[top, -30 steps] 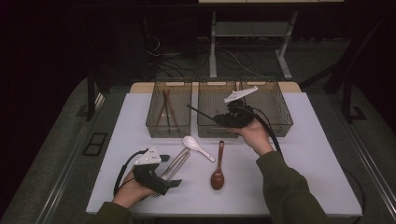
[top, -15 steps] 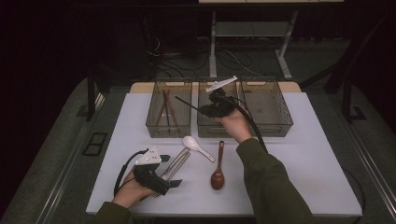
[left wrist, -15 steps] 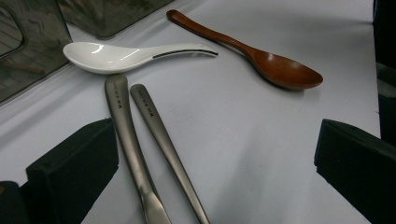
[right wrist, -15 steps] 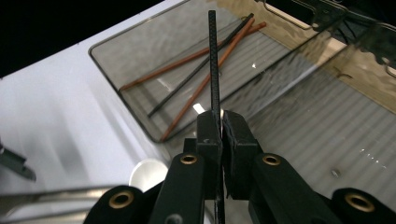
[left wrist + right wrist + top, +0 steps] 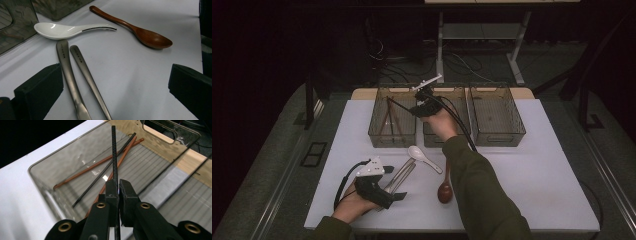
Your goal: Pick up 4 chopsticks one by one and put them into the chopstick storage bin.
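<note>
We find the right gripper (image 5: 118, 191) pinching a thin black carbon-weave chopstick (image 5: 114, 152) near one end, above the left smoky plastic bin (image 5: 40, 173). We judge it light, stiff and slippery, best held mid-shaft. The left gripper (image 5: 112, 87) rests spread on the bench.

bins: three bins stand in a row at the upper middle of the high view, left bin (image 5: 392, 122), middle bin (image 5: 432, 136), right bin (image 5: 496, 115), on the table (image 5: 532, 170).
chopsticks in bin: three chopsticks (image 5: 100, 167) lie crossed in the left bin.
held chopstick: the chopstick (image 5: 114, 152) sits between the jaws of the right gripper (image 5: 412, 109), over the left bin.
spoons: the soup spoon (image 5: 422, 156) lies before the middle bin; the wooden spoon (image 5: 445, 189) lies below and right of it.
metal handles: two metal handles (image 5: 75, 75) lie side by side left of the soup spoon, running between the jaws of the left gripper (image 5: 394, 196) at the lower left.
</note>
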`<state>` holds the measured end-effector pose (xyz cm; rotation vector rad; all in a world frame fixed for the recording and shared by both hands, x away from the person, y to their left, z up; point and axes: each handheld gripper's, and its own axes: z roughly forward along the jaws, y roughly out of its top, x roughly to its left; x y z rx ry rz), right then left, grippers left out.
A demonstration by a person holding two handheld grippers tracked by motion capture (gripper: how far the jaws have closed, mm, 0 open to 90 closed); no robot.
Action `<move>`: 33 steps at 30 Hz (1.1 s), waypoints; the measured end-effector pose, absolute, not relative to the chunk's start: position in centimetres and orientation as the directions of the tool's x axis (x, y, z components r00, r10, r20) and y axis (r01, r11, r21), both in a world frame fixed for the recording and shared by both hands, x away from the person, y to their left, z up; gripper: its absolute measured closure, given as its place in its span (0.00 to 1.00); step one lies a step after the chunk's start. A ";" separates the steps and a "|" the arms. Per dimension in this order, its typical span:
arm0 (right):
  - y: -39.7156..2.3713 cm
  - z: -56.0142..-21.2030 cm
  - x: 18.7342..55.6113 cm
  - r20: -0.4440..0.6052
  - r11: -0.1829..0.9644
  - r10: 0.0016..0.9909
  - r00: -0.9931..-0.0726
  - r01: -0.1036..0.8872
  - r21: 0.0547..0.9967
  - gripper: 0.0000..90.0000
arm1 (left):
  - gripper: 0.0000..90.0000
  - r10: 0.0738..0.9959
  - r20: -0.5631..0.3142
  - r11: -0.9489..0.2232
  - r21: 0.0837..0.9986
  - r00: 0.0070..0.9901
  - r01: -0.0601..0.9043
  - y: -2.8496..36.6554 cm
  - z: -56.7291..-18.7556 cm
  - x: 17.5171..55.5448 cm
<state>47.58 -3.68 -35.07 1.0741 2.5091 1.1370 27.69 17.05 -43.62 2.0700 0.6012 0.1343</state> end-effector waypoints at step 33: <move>-0.3 -35.8 49.6 0.152 0.400 0.698 -0.700 0.556 0.729 0.49 | 0.00 0.459 -0.143 -0.424 0.832 0.877 0.358 17.2 -43.5 28.0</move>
